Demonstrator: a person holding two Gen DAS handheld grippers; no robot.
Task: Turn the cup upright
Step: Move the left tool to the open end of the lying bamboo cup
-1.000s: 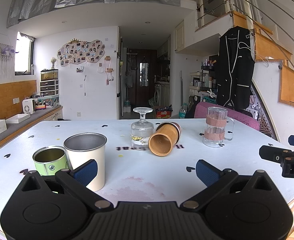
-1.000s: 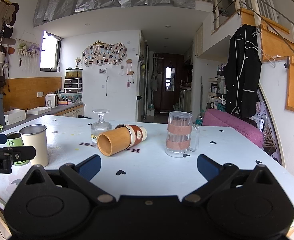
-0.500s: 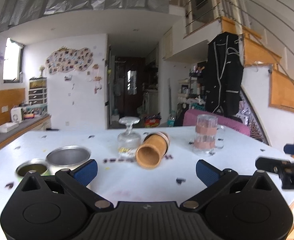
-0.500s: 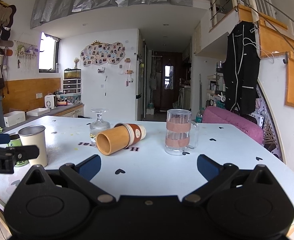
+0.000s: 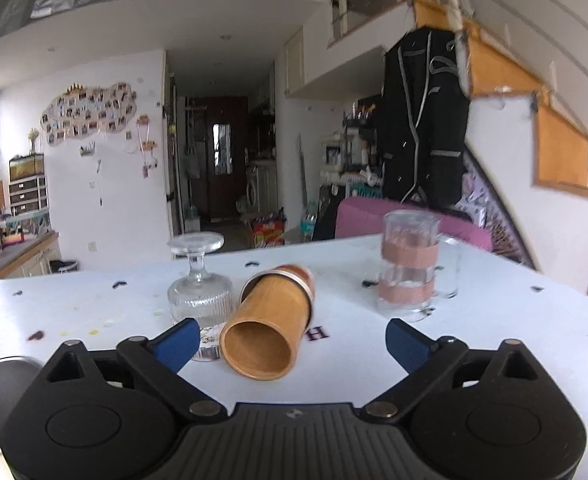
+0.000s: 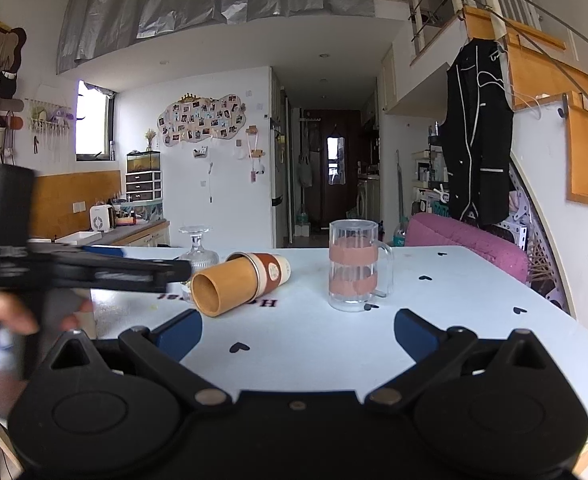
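A bamboo-coloured cup (image 5: 270, 328) with a brown band lies on its side on the white table (image 5: 494, 320), its open mouth facing me. My left gripper (image 5: 290, 340) is open, its blue fingertips either side of the cup's mouth and just short of it. In the right wrist view the same cup (image 6: 238, 280) lies left of centre, and the left gripper (image 6: 94, 270) reaches in from the left, its tip by the cup's mouth. My right gripper (image 6: 298, 332) is open and empty, low over the table's near part.
An upturned stemmed glass (image 5: 200, 292) stands touching or just left of the cup. A glass mug with pink bands (image 5: 410, 264) stands to the right. A metal cup rim (image 5: 2, 372) shows at the far left. A pink chair (image 6: 466, 240) is behind the table.
My left gripper has moved forward and right, from beside the metal cups up to the lying cup's mouth. My right gripper has barely moved.
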